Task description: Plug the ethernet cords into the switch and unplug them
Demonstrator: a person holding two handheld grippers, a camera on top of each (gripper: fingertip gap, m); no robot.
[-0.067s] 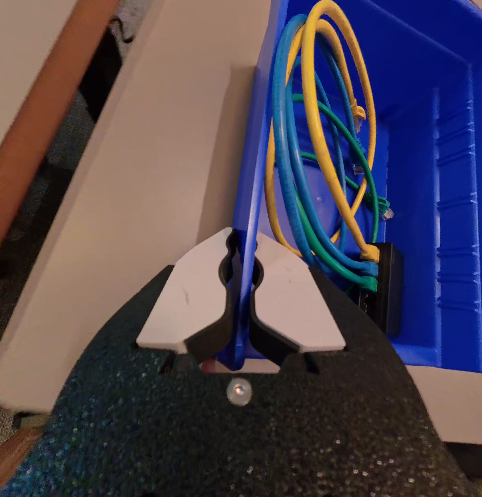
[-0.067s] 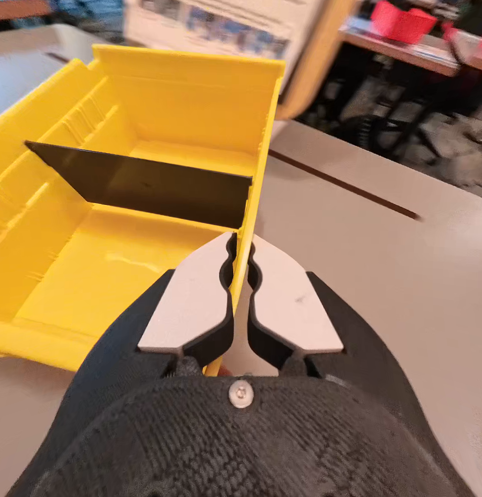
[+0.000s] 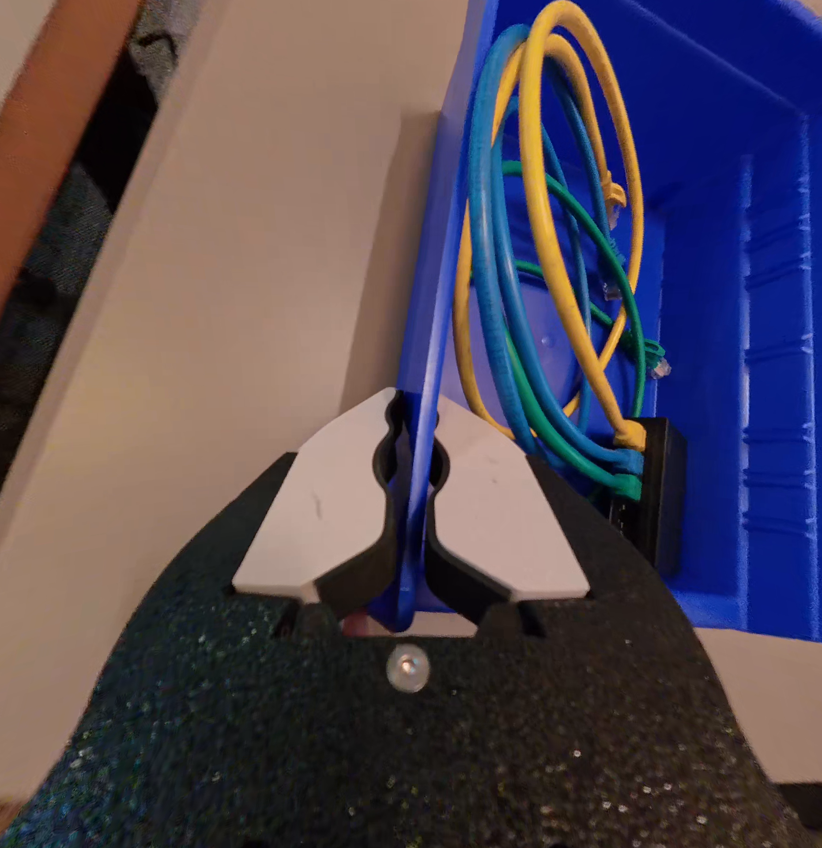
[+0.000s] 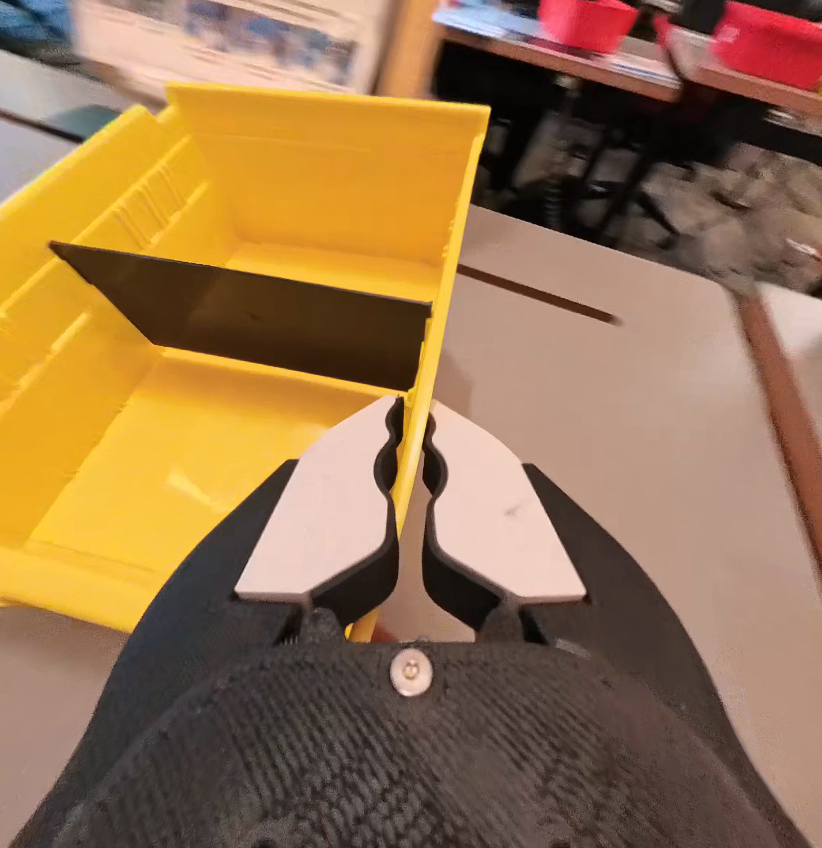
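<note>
While you pinch the blue bin's (image 3: 730, 321) side wall with your left gripper (image 3: 411, 413), its jaws pressed onto the plastic, your right gripper (image 4: 413, 408) clamps the yellow bin's (image 4: 125, 459) side wall likewise. Inside the blue bin, just beyond your left fingers, the black switch (image 3: 661, 486) holds yellow (image 3: 537, 229), blue (image 3: 487, 275) and green (image 3: 579, 454) cords plugged in, looping farther back. A black divider (image 4: 262, 321) crosses the yellow bin.

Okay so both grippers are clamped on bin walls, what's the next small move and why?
Probably set the blue bin flat and release the left gripper: three cords are plugged into the black switch, so unplugging needs a free gripper.
</note>
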